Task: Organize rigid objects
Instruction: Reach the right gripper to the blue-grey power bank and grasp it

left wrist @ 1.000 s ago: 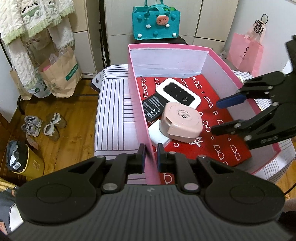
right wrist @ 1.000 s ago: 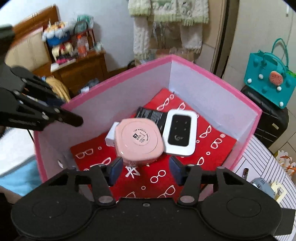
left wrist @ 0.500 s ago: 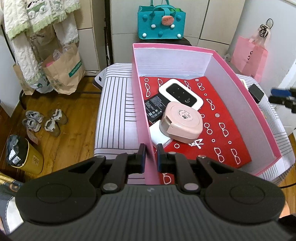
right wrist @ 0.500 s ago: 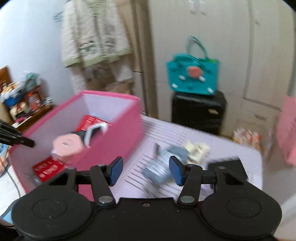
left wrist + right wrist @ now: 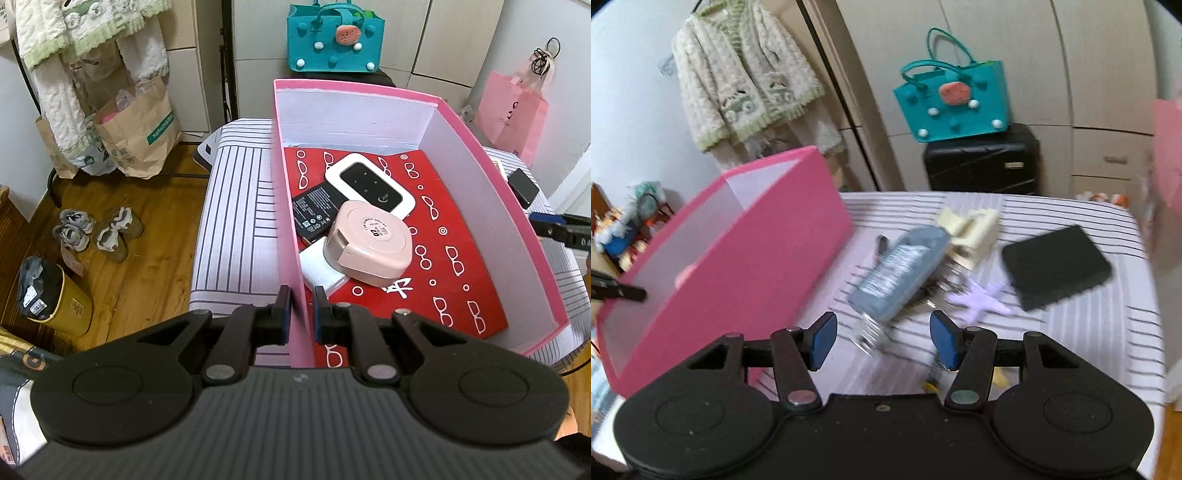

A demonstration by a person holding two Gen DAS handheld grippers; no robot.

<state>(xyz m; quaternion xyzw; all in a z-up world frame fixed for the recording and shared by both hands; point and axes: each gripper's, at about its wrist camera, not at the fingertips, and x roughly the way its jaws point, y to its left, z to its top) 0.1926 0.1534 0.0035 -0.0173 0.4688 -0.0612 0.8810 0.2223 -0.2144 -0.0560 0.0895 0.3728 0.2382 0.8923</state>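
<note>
A pink box [image 5: 491, 173] with a red patterned floor stands on a striped table [image 5: 232, 206]. Inside lie a pink rounded case [image 5: 369, 243], a white and black router [image 5: 369, 182], a black battery [image 5: 314, 216] and a white block [image 5: 319, 271]. My left gripper [image 5: 301, 306] is shut on the box's near left wall. My right gripper [image 5: 882, 338] is open with nothing between its pads, above the table right of the pink box [image 5: 738, 258]. Ahead of it lie a grey-blue bottle [image 5: 899, 269], a cream plastic piece [image 5: 971, 232], a lilac star-shaped piece [image 5: 982, 299] and a black flat box [image 5: 1056, 266].
A black suitcase [image 5: 982, 162] with a teal bag [image 5: 953, 103] on top stands behind the table. Paper bags [image 5: 136, 136], shoes [image 5: 96, 232] and a yellow bin [image 5: 62, 299] sit on the wood floor at left. A pink bag [image 5: 517, 110] hangs at right.
My right gripper swung out of the pink box to the right and now faces the loose items on the table. The left gripper kept its hold on the box wall.
</note>
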